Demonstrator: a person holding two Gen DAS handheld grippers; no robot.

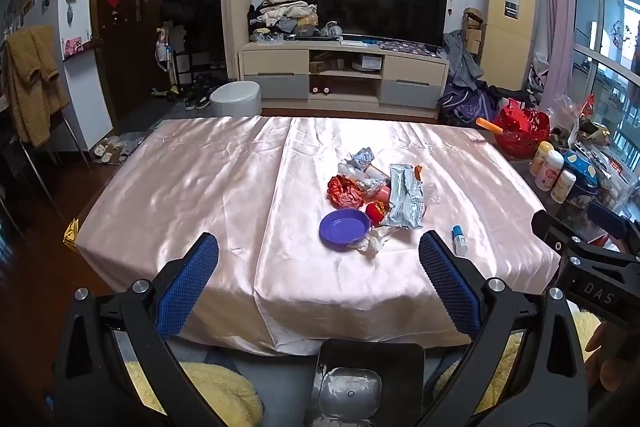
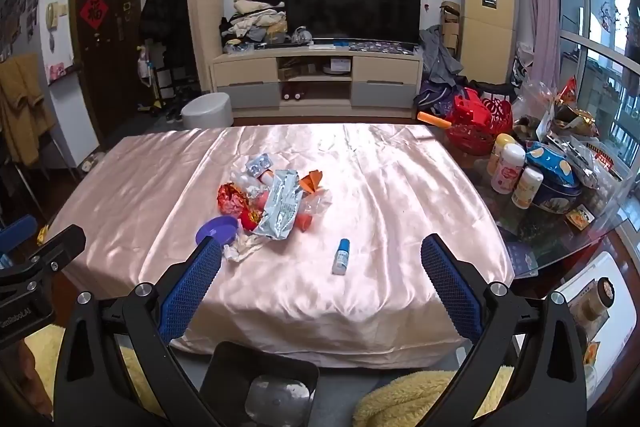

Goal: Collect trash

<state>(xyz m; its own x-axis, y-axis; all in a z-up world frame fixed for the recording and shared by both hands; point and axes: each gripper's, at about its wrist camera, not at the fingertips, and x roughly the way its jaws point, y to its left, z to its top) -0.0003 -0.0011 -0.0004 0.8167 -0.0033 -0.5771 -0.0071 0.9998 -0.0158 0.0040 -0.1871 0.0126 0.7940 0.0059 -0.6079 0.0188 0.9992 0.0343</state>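
Both grippers were held back at the near edge of the table (image 1: 180, 187), neither touching anything. Your left gripper (image 1: 319, 259) had its blue pads (image 1: 188, 287) spread wide with nothing between them, and your right gripper (image 2: 321, 261) was equally wide and empty. That pulled-back, open stance reads as a survey position: it gave each camera the whole pink satin cloth (image 2: 400, 195) before you committed to a grasp.

The trash sat heaped in one cluster at about 12 o'clock from your left gripper and 11 o'clock from your right. A crumpled silver foil packet (image 2: 280, 207) lay on top, with a red-and-gold wrapper (image 2: 231, 201) at its 9 o'clock side and a grey crushed wrapper (image 2: 258, 163) at the far end. A purple dish (image 1: 345, 229) rested at the near side of the heap, with a wad of white tissue (image 1: 374, 245) touching its rim. The dish was probably the place meant for the scraps, though I could not confirm that.

One small blue-capped bottle (image 2: 341, 257) lay on its side, apart from the heap, at roughly 12 o'clock from your right gripper. Being loose and nearest that hand, it looked like the easiest first pick, though the smooth cloth might have let it roll.

Jars, tins and a red basket (image 2: 476, 127) crowded the side surface at 2 o'clock, off the cloth.
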